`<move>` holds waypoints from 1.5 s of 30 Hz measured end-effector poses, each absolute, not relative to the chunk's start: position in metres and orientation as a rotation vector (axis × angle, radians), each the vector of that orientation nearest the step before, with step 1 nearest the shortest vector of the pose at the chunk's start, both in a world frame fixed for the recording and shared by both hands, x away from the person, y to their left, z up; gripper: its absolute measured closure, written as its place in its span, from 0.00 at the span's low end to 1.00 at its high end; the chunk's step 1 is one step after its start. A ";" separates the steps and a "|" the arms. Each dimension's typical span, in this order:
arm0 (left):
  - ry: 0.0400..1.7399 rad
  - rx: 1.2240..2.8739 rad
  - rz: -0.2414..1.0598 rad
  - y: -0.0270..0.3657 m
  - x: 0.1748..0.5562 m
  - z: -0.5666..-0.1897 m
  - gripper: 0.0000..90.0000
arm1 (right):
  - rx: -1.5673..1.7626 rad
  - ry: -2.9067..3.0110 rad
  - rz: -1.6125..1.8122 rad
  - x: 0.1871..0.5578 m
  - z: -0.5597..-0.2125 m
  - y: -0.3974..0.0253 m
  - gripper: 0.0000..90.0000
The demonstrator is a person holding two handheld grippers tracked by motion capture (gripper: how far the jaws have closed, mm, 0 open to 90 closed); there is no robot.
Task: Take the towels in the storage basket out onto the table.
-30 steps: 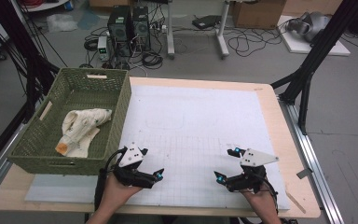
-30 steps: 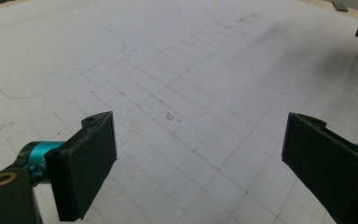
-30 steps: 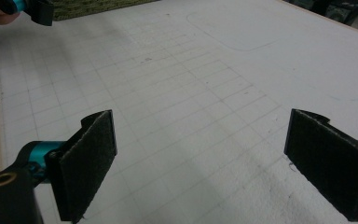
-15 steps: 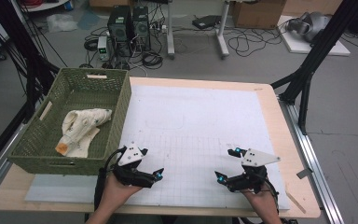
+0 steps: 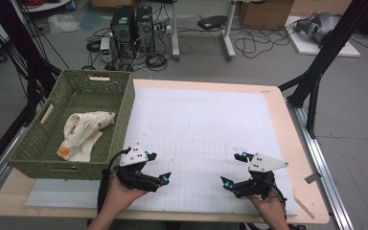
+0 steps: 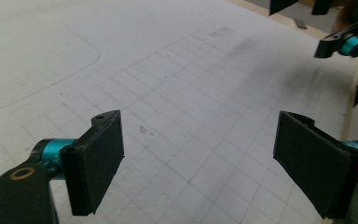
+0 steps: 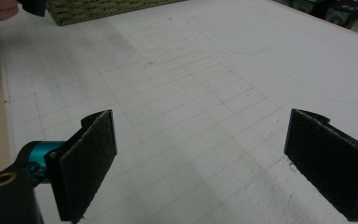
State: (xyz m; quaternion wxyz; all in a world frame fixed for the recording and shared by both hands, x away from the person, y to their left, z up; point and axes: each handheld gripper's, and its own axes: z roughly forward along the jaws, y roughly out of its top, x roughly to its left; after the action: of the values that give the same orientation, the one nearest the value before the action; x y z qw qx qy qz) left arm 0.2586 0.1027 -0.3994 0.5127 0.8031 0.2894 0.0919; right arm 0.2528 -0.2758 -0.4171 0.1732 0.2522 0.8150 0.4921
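Both tools sat low over the near edge of the desk, jaws spread wide with nothing between them: left tool (image 5: pixel 154 168), right tool (image 5: pixel 235 171). The thing nearest the work was a crumpled cream-white cloth bundle (image 5: pixel 82 134) lying inside the green woven rectangular basket (image 5: pixel 124 108), just beyond and outboard of the left tool and well apart from the right tool.

Handling judgement: the bundle looked soft, light and floppy, not fragile, likely to sag and unfold when lifted. A pinch on a raised fold or on the thicker bunched upper end would probably hold best; a flat single layer might slip off the pads. An orange patch on its near end could not be identified. The basket wall stood between the left tool and the cloth, so a reach would need to come over the rim.

The high view showed basket, cloth and both hands together. The left tool's view (image 6: pixel 200 158) showed its black pads over the white gridded mat (image 6: pixel 177 84), with the other tool far off. The right tool's view (image 7: pixel 200 168) caught a strip of the basket (image 7: pixel 107 9) at the top edge.
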 end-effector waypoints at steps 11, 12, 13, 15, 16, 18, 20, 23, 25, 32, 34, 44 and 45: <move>0.664 1.923 0.097 0.103 0.270 -0.384 0.24 | 0.719 2.305 1.399 0.252 -0.415 -0.277 0.09; 0.663 1.922 0.090 0.103 0.270 -0.383 0.25 | 0.725 2.303 1.399 0.253 -0.415 -0.277 0.09; 0.665 1.917 0.083 0.104 0.272 -0.381 0.25 | 0.724 2.305 1.399 0.253 -0.415 -0.278 0.09; 0.658 1.916 0.076 0.105 0.274 -0.378 0.25 | 0.724 2.306 1.398 0.253 -0.415 -0.278 0.09; 0.655 1.913 0.080 0.106 0.274 -0.376 0.25 | 0.718 2.305 1.399 0.254 -0.414 -0.277 0.09; 0.656 1.905 0.085 0.108 0.276 -0.371 0.25 | 0.719 2.306 1.398 0.254 -0.414 -0.277 0.09; 0.654 1.885 0.086 0.111 0.277 -0.363 0.25 | 0.723 2.306 1.400 0.254 -0.414 -0.277 0.09; 0.648 1.883 0.082 0.113 0.278 -0.358 0.25 | 0.724 2.307 1.401 0.254 -0.414 -0.278 0.09; 0.649 1.878 0.084 0.117 0.280 -0.351 0.25 | 0.726 2.304 1.401 0.254 -0.414 -0.278 0.09; 0.640 1.876 0.098 0.132 0.287 -0.331 0.26 | 0.726 2.295 1.405 0.254 -0.413 -0.280 0.09; 0.641 1.875 0.098 0.137 0.290 -0.325 0.27 | 0.723 2.302 1.400 0.254 -0.413 -0.279 0.09; 0.625 1.896 0.128 0.163 0.298 -0.308 0.30 | 0.724 2.306 1.398 0.254 -0.414 -0.278 0.09; 0.632 1.899 0.133 0.166 0.299 -0.307 0.30 | 0.719 2.305 1.396 0.255 -0.414 -0.278 0.09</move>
State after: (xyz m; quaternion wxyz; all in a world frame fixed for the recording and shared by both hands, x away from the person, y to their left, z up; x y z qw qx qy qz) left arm 0.2989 0.1658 -0.3066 0.5378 0.7982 0.2656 0.0559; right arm 0.2549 -0.2779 -0.4141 0.1753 0.2537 0.8136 0.4929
